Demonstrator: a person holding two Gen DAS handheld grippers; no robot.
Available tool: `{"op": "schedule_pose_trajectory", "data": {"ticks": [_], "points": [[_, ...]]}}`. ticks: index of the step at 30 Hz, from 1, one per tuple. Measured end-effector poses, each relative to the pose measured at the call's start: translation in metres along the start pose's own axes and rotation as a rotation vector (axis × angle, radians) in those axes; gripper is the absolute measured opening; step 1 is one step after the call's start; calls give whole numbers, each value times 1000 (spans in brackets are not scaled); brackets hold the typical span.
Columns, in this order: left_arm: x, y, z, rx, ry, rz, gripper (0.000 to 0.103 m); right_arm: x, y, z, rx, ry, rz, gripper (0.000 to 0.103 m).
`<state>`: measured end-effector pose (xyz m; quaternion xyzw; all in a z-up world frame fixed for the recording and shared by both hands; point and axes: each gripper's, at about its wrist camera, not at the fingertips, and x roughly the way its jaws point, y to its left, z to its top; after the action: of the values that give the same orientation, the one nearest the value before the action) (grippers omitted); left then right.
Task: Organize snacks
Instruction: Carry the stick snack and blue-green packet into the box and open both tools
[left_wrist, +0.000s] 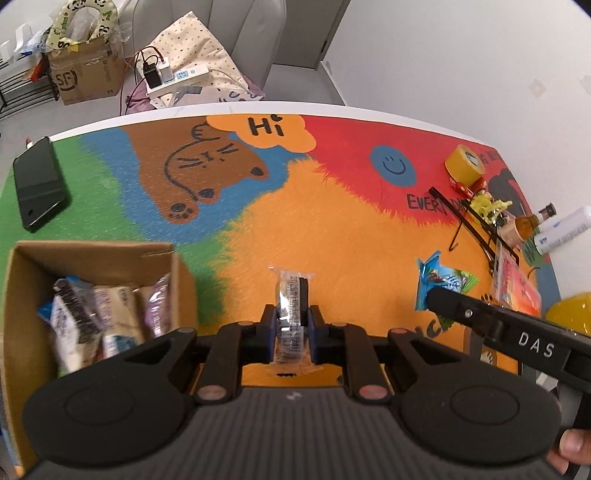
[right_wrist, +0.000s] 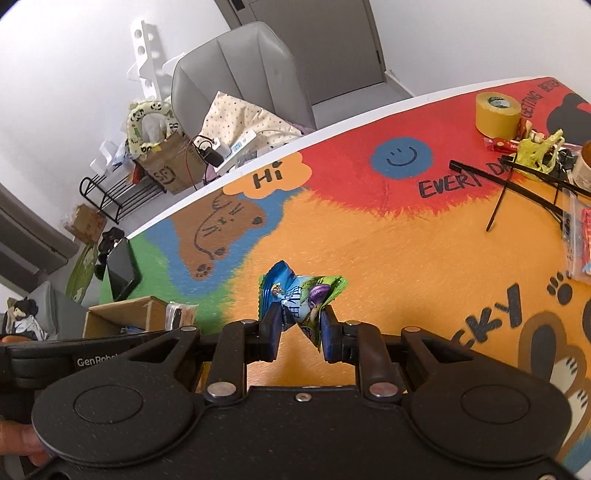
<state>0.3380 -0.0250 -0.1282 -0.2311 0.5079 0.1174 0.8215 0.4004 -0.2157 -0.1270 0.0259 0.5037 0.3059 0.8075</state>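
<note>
Left gripper (left_wrist: 291, 328) clamped narrow on slim clear-wrapped snack bar w/ dark filling & printed date code (left_wrist: 291, 306), held edge-on, pack poking fwd past the pads, clear of the mat, prob. so it can drop upright among the rest. Right gripper (right_wrist: 301, 326) pinched on crumpled blue-green foil snack packet (right_wrist: 301, 295), caught mid-body, ends flaring out either side. Open brown cardboard box (left_wrist: 92, 254) just left of left gripper, already holding several wrapped bars stood side by side: likely the collection pt for both. Multicolour cartoon felt mat (left_wrist: 332, 229) under everything. Further off: black phone (left_wrist: 38, 184) at left edge, yellow tape roll (left_wrist: 464, 165) & clutter far right, well apart from box.
</note>
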Motion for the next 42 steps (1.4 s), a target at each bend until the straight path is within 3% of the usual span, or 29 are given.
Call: {"op": "schedule_pose_trajectory", "data": {"ticks": [20, 37, 42], "points": [[-70, 105, -21, 89, 18, -70, 16, -7, 112, -59, 48, -43, -24, 20], [-72, 159, -36, 103, 71, -128, 16, 5, 163, -75, 47, -66, -39, 20], [-63, 170, -38, 69, 130, -124, 27, 9, 170, -78, 47, -60, -50, 20]]}}
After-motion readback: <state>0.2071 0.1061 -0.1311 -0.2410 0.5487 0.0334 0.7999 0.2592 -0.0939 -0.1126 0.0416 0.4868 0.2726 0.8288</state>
